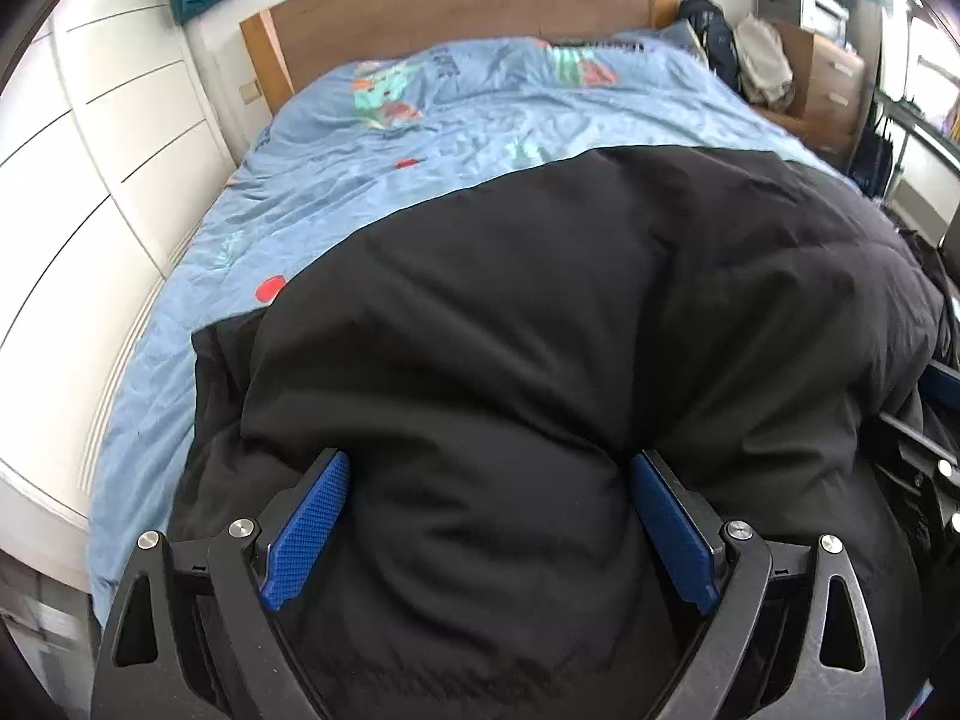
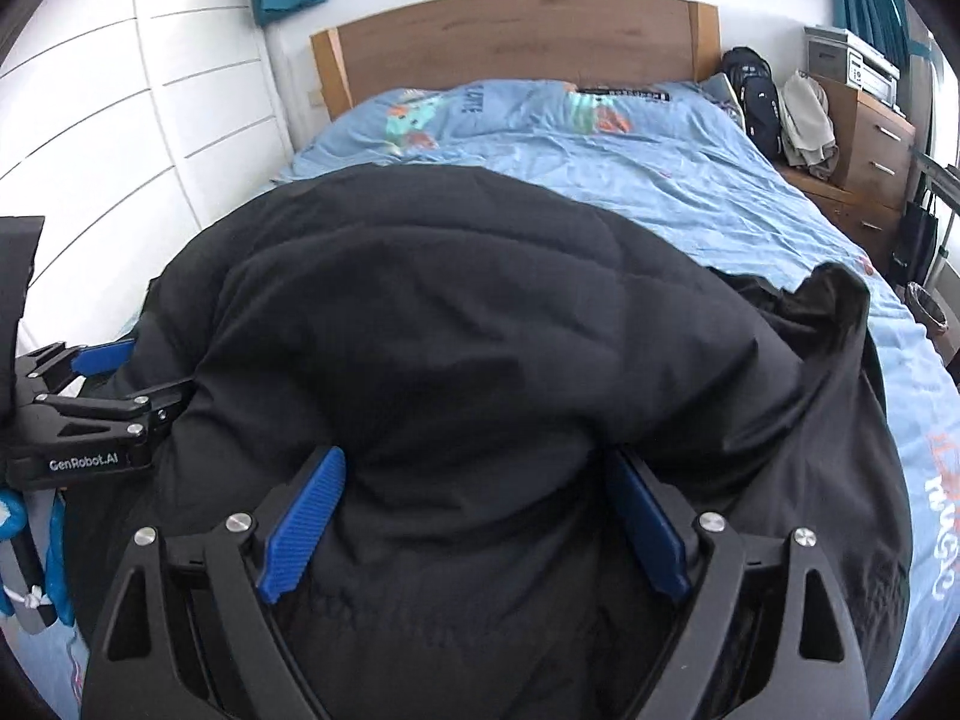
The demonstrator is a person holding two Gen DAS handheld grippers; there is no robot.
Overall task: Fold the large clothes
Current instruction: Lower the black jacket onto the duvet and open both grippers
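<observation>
A large black padded coat (image 1: 540, 312) lies across the near end of a bed with a blue printed cover (image 1: 420, 138). In the left wrist view my left gripper (image 1: 489, 516) stands wide open, its blue pads on either side of a thick bulge of the coat. In the right wrist view my right gripper (image 2: 477, 516) is also wide open around the coat (image 2: 480, 312), fabric filling the gap between its pads. The left gripper (image 2: 114, 384) shows at the left edge of the right wrist view, against the coat's side.
A wooden headboard (image 2: 516, 36) is at the far end. White wardrobe doors (image 1: 78, 168) run along the left. A wooden drawer unit (image 2: 870, 144) with a backpack (image 2: 756, 102) and clothes stands at the right. The bed cover (image 2: 690, 180) beyond the coat is bare.
</observation>
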